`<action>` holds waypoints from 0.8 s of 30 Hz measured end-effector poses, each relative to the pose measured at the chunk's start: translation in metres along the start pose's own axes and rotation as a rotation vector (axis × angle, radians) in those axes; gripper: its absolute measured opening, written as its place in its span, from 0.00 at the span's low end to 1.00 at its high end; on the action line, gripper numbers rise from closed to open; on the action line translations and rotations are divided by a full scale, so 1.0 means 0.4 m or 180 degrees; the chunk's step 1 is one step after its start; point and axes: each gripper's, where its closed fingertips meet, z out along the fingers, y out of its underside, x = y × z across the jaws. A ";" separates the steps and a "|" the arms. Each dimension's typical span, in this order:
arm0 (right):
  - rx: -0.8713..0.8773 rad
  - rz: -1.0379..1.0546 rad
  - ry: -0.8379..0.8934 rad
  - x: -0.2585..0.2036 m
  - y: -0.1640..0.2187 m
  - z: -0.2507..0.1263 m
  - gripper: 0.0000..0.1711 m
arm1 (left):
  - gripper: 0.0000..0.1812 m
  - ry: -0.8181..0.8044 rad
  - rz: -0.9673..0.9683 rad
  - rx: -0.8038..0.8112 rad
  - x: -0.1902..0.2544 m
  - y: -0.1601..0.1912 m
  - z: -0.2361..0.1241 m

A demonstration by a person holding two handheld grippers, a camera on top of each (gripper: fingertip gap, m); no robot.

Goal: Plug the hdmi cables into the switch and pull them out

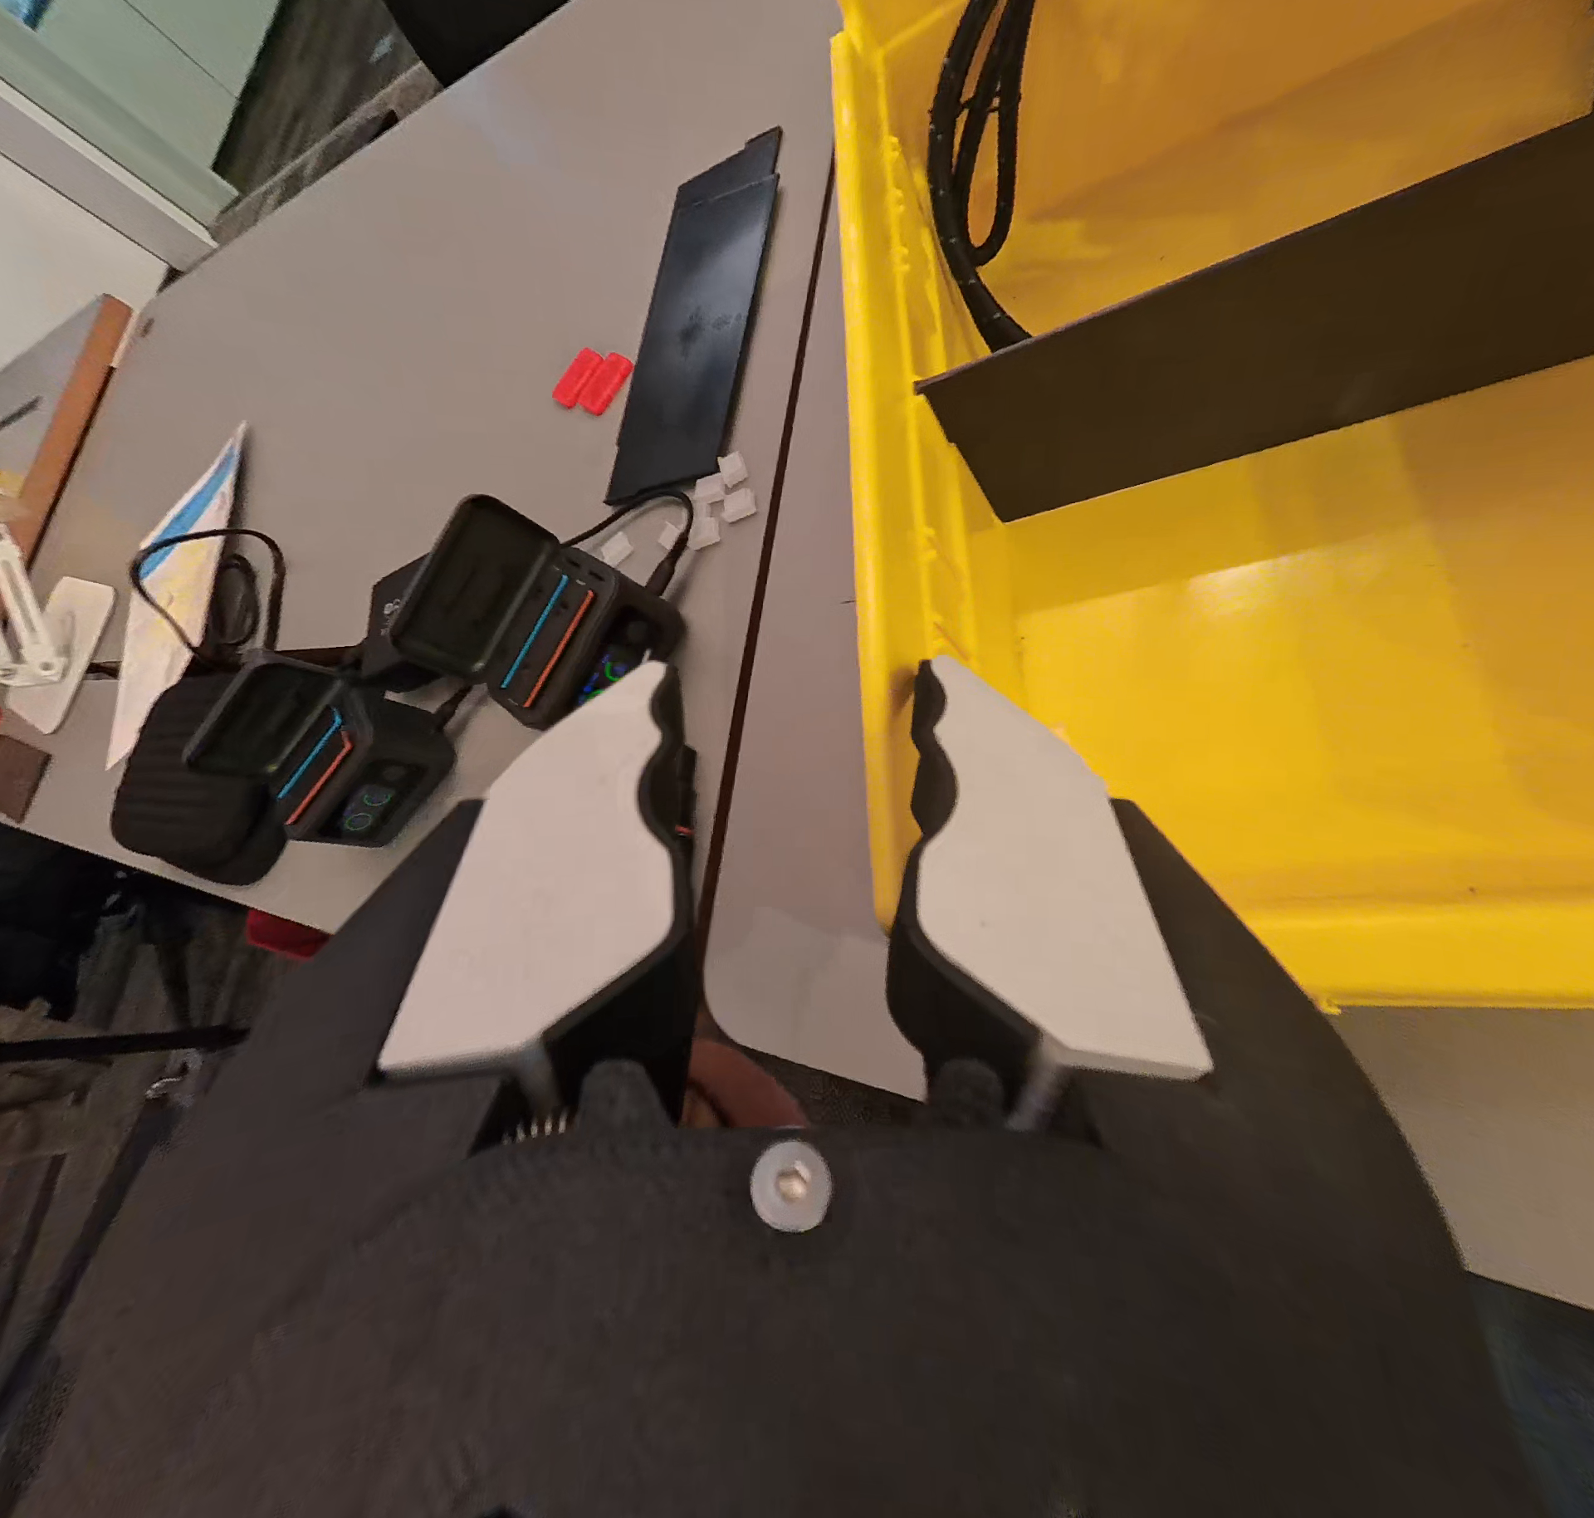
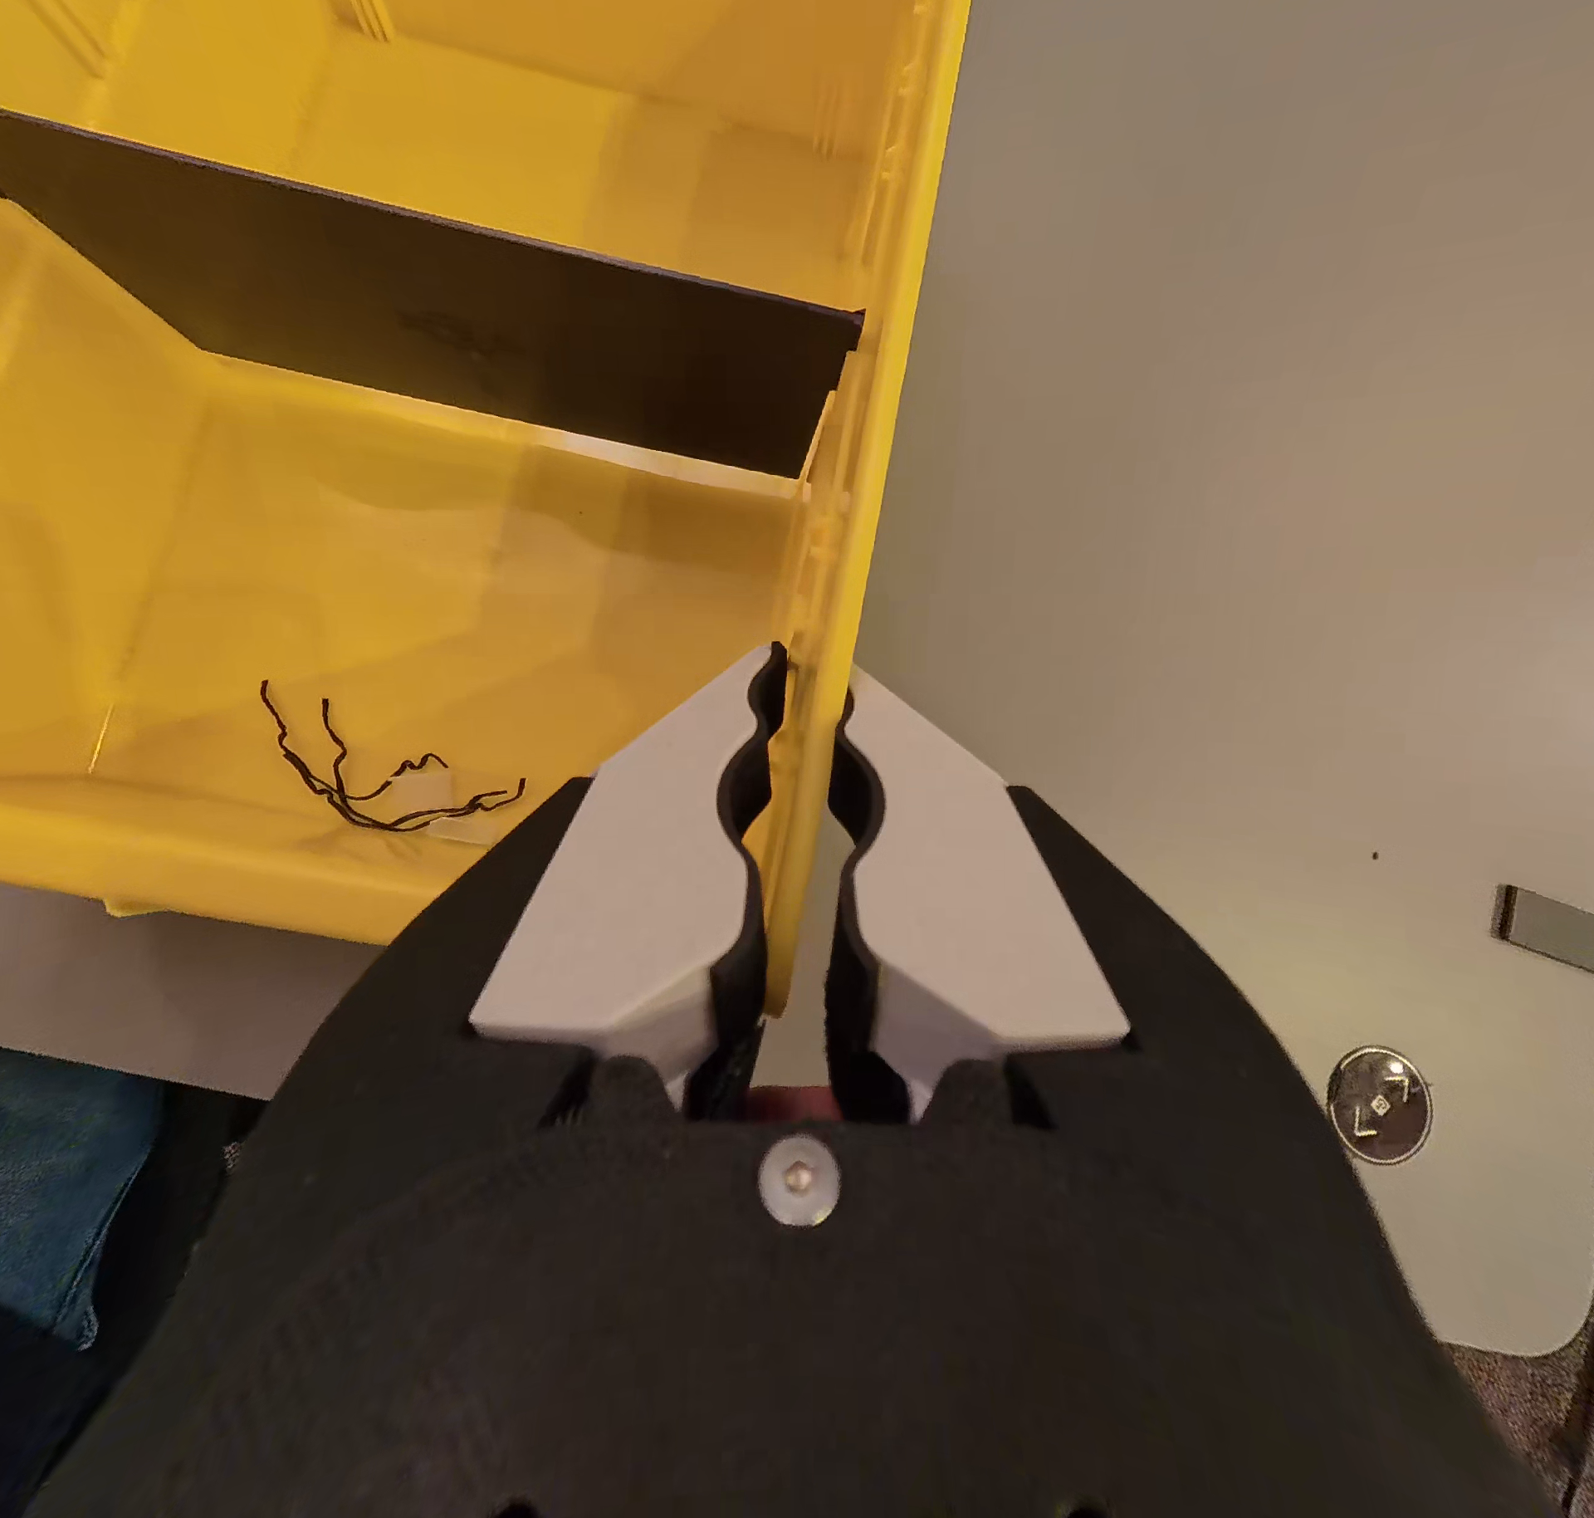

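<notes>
A yellow bin (image 1: pixel 1294 743) stands on the grey table (image 1: pixel 431 312). A black divider (image 1: pixel 1294 338) splits it into compartments. A coiled black braided cable (image 1: pixel 975 139) lies in the far compartment. No switch is in view. My left gripper (image 1: pixel 793 683) is open and empty at the bin's near left corner, with its right finger (image 1: pixel 1000 829) against the bin's left wall. My right gripper (image 2: pixel 811 674) is shut on the bin's right wall (image 2: pixel 906 269) near the front corner. Thin black wire strands (image 2: pixel 371 778) lie on the floor of the near compartment.
Left of the bin lie two black charger cases (image 1: pixel 517 605) with thin cables, two red pieces (image 1: pixel 593 379), flat black panels (image 1: pixel 699 338) and several small white clips (image 1: pixel 720 497). A dark seam (image 1: pixel 776 441) runs between tabletops. A round metal disc (image 2: pixel 1377 1106) sits right of the bin. One gripper's finger ends stand about 85 centimeters off the other's. The round metal disc (image 2: pixel 1377 1106) is about 20 centimeters from my right fingertips.
</notes>
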 end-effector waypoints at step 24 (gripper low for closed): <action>0.0003 0.0154 0.0273 0.134 0.028 -0.011 0.03 | 0.08 0.0483 0.0159 0.0063 -0.096 0.035 0.103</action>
